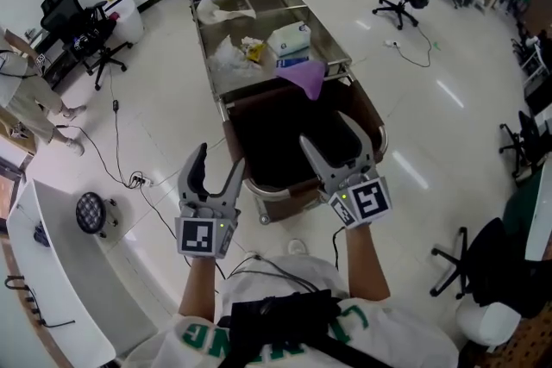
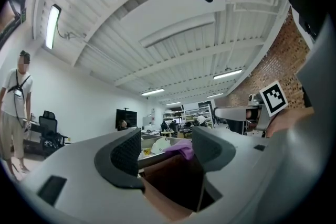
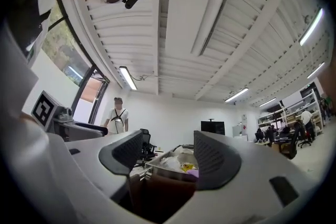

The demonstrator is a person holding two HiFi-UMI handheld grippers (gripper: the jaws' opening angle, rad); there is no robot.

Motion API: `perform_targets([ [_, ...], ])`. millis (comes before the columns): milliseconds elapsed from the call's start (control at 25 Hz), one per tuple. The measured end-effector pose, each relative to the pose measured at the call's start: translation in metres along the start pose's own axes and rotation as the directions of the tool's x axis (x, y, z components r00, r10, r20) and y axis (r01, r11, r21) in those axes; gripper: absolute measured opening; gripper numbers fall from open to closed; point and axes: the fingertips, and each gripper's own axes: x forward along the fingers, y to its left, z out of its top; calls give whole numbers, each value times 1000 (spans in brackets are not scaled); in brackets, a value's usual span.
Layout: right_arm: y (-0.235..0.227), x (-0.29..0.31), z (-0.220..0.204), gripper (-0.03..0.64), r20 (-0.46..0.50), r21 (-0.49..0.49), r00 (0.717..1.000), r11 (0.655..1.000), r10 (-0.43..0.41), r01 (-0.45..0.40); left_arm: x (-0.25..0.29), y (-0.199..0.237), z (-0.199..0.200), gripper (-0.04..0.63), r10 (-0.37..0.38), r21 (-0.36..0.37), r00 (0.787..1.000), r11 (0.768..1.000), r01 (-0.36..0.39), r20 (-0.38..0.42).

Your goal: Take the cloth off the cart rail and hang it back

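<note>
A purple cloth (image 1: 303, 77) is draped over the near rail of a metal cart (image 1: 207, 47), above a dark brown bag (image 1: 289, 146) hung at the cart's near end. Both grippers are held up in front of that bag, short of the cloth. My left gripper (image 1: 219, 161) is open with nothing between its fingers. My right gripper (image 1: 335, 142) is open and empty too. In the left gripper view the cloth (image 2: 181, 147) shows between the jaws of the left gripper (image 2: 165, 152), well beyond them. The right gripper view catches a sliver of the cloth (image 3: 192, 172) past the right gripper (image 3: 168, 157).
The cart tray holds a white rag (image 1: 220, 9), crumpled plastic (image 1: 228, 56) and a tissue pack (image 1: 291, 40). Cables (image 1: 129, 177) trail on the floor at left beside a white table (image 1: 52, 271). Office chairs (image 1: 82, 34) (image 1: 401, 0) stand around, and a person (image 1: 30, 108) stands far left.
</note>
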Motion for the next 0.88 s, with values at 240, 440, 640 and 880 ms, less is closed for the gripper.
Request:
perform_targets([
  [240, 23, -20, -17, 328, -29, 90, 999, 995, -31, 34, -6, 0, -2, 302, 5, 4, 1000, 1000, -5, -7],
  [440, 32, -25, -22, 327, -48, 68, 998, 997, -40, 43, -11, 1, -5, 302, 11, -1, 1000, 1000, -11, -12],
  [640, 35, -26, -23, 325, -58, 75, 998, 996, -38, 43, -14, -1, -6, 302, 7, -5, 1000, 1000, -8, -18],
  [880, 39, -27, -28, 325, -71, 98, 997, 994, -32, 39, -18, -2, -6, 302, 0, -6, 1000, 1000, -1, -15],
])
